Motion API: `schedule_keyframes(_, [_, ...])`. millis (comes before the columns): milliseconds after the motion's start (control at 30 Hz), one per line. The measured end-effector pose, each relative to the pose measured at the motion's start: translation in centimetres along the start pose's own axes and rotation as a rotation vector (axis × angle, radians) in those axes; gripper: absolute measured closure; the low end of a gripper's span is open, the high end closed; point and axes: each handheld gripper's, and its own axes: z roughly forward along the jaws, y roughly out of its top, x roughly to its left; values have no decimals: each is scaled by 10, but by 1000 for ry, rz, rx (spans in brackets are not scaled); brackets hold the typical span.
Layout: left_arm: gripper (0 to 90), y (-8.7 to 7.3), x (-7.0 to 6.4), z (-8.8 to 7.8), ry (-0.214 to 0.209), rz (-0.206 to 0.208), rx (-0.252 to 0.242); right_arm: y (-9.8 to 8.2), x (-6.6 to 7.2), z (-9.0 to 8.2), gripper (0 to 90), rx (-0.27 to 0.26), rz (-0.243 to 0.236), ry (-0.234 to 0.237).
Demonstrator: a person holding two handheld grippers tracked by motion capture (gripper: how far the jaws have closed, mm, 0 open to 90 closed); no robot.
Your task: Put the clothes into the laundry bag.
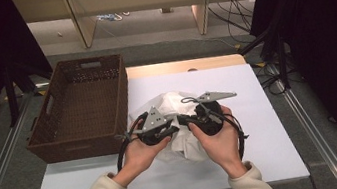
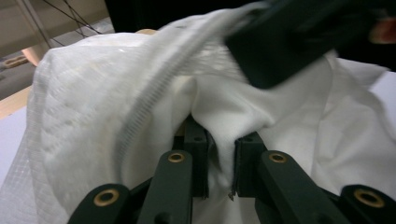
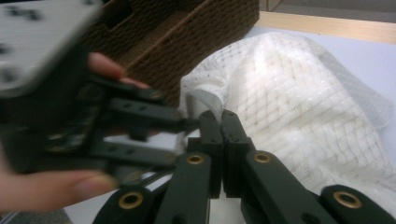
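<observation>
Claws gripping bag, mid-handling

White mesh laundry bag (image 1: pixel 174 104) lies between both claws: left claw (image 2: pixel 219 161) pinches a fold by its zipper, right claw (image 3: pixel 220 140) clamps the edge. Next, probably lifting toward the brown wicker basket (image 1: pixel 77 108) beside the left claw.

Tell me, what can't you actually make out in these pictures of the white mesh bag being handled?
- What is inside the white mesh bag: only a faint yellowish shade shows through the netting in both gripper views.
- Whether the right gripper pinches fabric: its jaws stand together, but the contact is too blurred to judge.
- The bag's lower part: in the high view, both hands and the left gripper, shut on a fold, cover it.
- The wicker basket: cut off at the right gripper view's top edge.
</observation>
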Motion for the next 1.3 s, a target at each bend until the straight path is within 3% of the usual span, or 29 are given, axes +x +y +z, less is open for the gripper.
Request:
schedule_keyframes(33, [791, -1, 6, 4, 13, 13, 8, 0, 1, 1, 900, 1, 0, 22])
schedule_keyframes(100, [790, -3, 14, 12, 38, -27, -9, 0, 3, 0, 900, 2, -10, 17])
schedule_keyframes(167, [788, -3, 18, 15, 58, -22, -12, 0, 3, 0, 900, 8, 2, 19])
schedule_keyframes(267, [769, -3, 18, 13, 54, -8, -8, 0, -2, 1, 900, 6, 4, 13])
schedule_keyframes(500, [500, -8, 7, -12, 14, -19, 3, -1, -2, 3, 900, 5, 5, 7])
schedule_keyframes(567, [450, -10, 3, -21, 2, -1, 10, -1, -3, 3, 900, 7, 0, 1])
schedule_keyframes(767, [364, -11, -9, -47, -8, 34, -5, -1, -3, 3, 900, -1, -2, -6])
schedule_keyframes(867, [325, -13, -21, -50, -48, 69, 2, 0, -4, 3, 900, 0, 5, -10])
schedule_keyframes(900, [318, -14, -24, -49, -66, 91, 8, 0, -5, 3, 900, -6, -2, -13])
schedule_keyframes(933, [307, -15, -30, -46, -104, 82, 17, 0, -5, 3, 900, -5, -2, -14])
schedule_keyframes(1067, [274, -20, -36, -29, -64, 186, 47, 0, -5, 3, 900, -4, 1, -14])
schedule_keyframes(1100, [274, -22, -39, -23, -86, 172, 64, 0, -5, 3, 900, -5, 0, -14])
schedule_keyframes(1167, [277, -26, -43, -11, -85, 154, 96, 0, -5, 3, 900, 1, 7, -10])
schedule_keyframes(1267, [338, -26, -42, 3, -35, 134, 100, 0, -6, 2, 900, 4, 26, -1])
schedule_keyframes(1300, [396, -25, -41, 6, -11, 153, 106, 0, -6, 1, 900, 4, 26, 2])
